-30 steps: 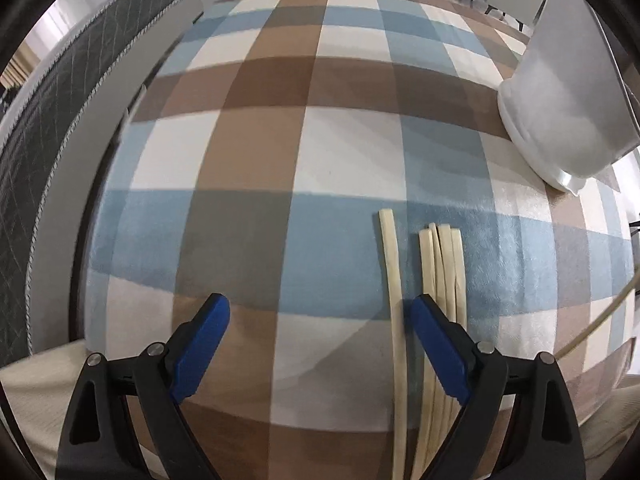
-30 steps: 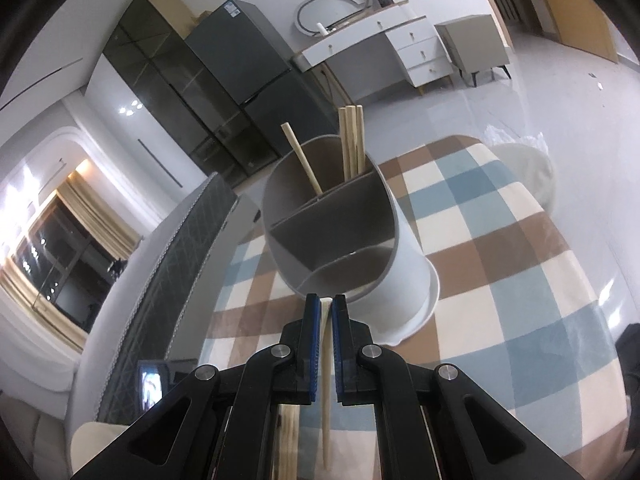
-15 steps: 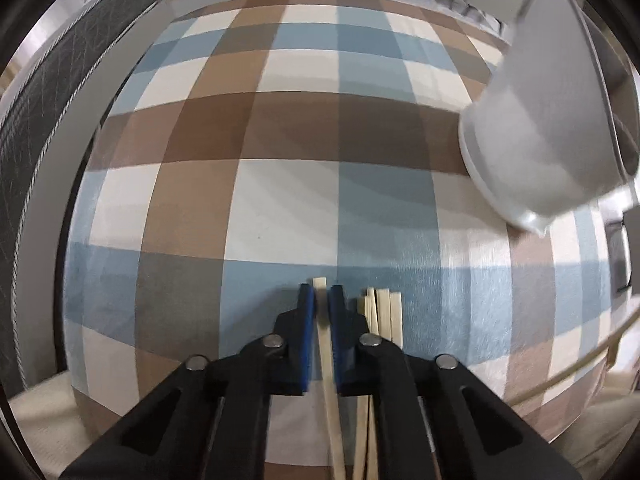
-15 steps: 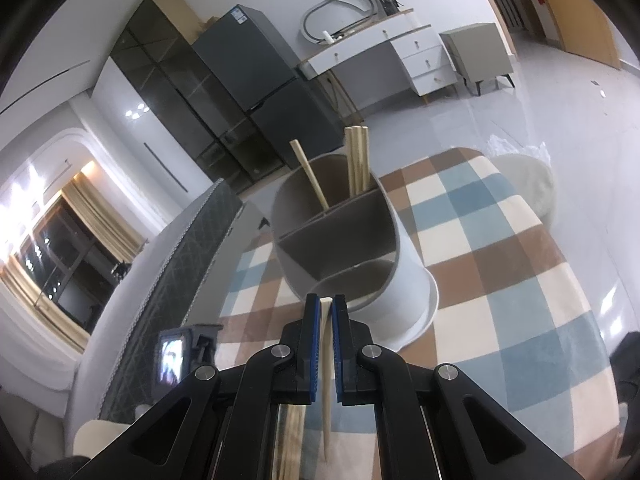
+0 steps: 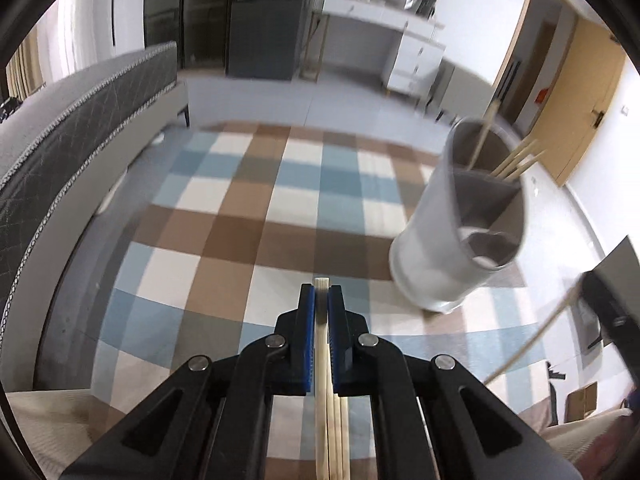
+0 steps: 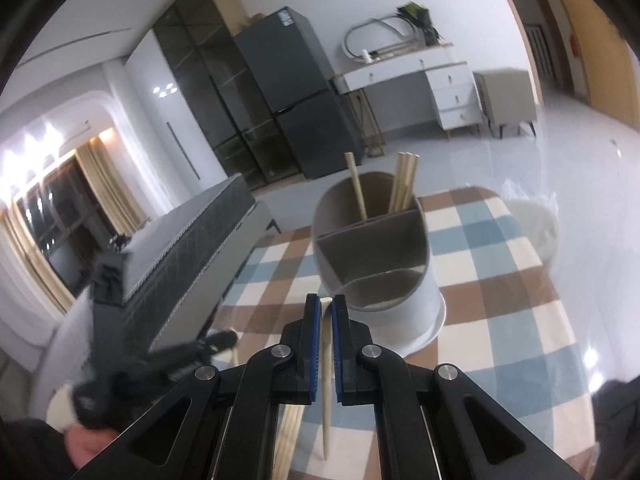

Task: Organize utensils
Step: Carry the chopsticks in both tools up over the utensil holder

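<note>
Where grey floor [image 5: 348, 92] ends, a checked cloth [image 5: 240, 216] covers the table.

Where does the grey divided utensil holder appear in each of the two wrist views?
Left wrist view: the utensil holder stands at the right of the picture, looking tilted, on the checked rug, with chopsticks sticking out of its far side.
Right wrist view: the holder stands near the centre, just beyond the tips of the right hand-held gripper.
Shared landmark: the dark refrigerator by the back wall.
</note>
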